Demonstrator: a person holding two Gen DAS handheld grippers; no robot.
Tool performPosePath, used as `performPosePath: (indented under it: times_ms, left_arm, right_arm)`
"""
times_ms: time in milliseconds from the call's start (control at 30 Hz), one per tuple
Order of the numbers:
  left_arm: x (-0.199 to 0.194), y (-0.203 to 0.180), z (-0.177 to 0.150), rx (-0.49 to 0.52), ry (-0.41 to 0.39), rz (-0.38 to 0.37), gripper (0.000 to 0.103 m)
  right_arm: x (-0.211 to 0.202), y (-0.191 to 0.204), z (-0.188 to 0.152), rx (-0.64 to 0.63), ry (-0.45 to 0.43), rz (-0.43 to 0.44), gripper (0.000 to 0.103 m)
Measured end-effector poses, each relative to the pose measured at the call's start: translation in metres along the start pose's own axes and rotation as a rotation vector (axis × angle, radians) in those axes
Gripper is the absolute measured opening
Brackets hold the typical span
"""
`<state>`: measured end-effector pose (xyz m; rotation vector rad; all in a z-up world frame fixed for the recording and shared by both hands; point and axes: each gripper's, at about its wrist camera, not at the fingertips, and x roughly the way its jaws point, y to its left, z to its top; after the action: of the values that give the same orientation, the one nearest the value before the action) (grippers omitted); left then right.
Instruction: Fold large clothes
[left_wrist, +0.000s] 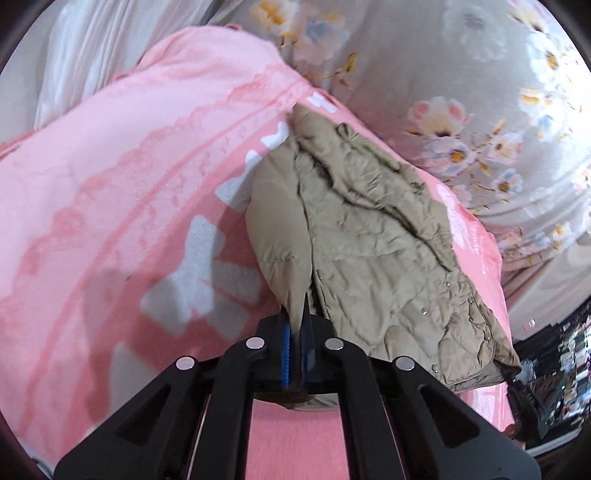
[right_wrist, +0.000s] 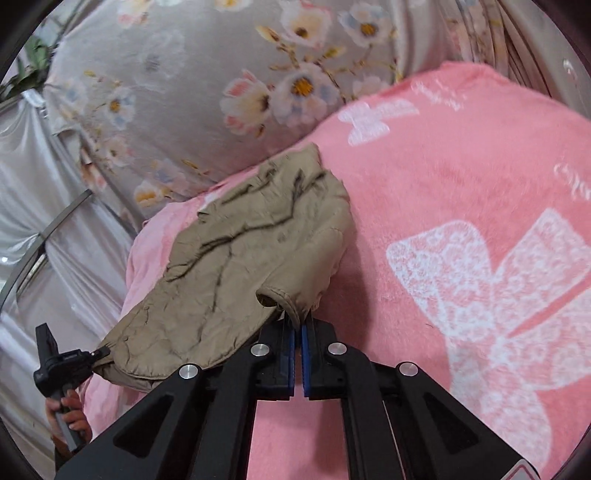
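A khaki quilted jacket (left_wrist: 373, 240) lies on a pink blanket (left_wrist: 110, 184) with white bow prints. My left gripper (left_wrist: 297, 314) is shut on the jacket's near edge. In the right wrist view the jacket (right_wrist: 236, 258) lies left of centre, and my right gripper (right_wrist: 298, 325) is shut on the cuff of its sleeve (right_wrist: 284, 299). The other gripper (right_wrist: 70, 363) shows at the lower left of the right wrist view, clamped on the jacket's far corner, with a hand on its handle. The pink blanket (right_wrist: 461, 184) fills the right side.
A grey floral sheet (left_wrist: 461, 74) hangs behind the blanket, also in the right wrist view (right_wrist: 166, 74). White curtain fabric (right_wrist: 44, 206) is at the left. The blanket's edge drops off at the right in the left wrist view, with dark clutter (left_wrist: 565, 354) beyond.
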<state>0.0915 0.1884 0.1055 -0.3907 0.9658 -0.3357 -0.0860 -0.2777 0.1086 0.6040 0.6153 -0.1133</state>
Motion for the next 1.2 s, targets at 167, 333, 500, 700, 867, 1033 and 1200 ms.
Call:
performPosePath:
  times_ms: [167,333,500,700,867,1033,1200]
  left_arm:
    - [-0.076,-0.007,-0.015,0.028,-0.063,-0.051,0.002]
    - [-0.160,-0.035,-0.008,0.100,-0.212,-0.100,0.002]
    - [-0.165,-0.061,0.032,0.146,-0.297,-0.057,0.003]
    - [-0.078,-0.077,0.097,0.175,-0.277,0.106,0.004]
    - [0.002,-0.080,0.134,0.224,-0.238,0.273,0.004]
    - [0.099,-0.062,0.156,0.216,-0.115,0.384,0.004]
    - [0.166,-0.035,0.152,0.200,-0.014,0.425,0.005]
  right_arm:
    - [-0.081,0.022,-0.002,-0.078,-0.088,0.042,0.003]
    - [-0.153,0.057,0.016,-0.166,-0.248,0.095,0.003]
    - [-0.143,0.076,0.061,-0.207,-0.349,0.107,0.003]
    - [-0.036,0.065,0.126,-0.127,-0.303,0.056,0.003]
    - [0.067,0.055,0.162,-0.081,-0.230,-0.028,0.003]
    - [0.160,0.032,0.161,-0.033,-0.107,-0.120,0.003]
    - [0.215,0.008,0.147,-0.013,-0.018,-0.177,0.003]
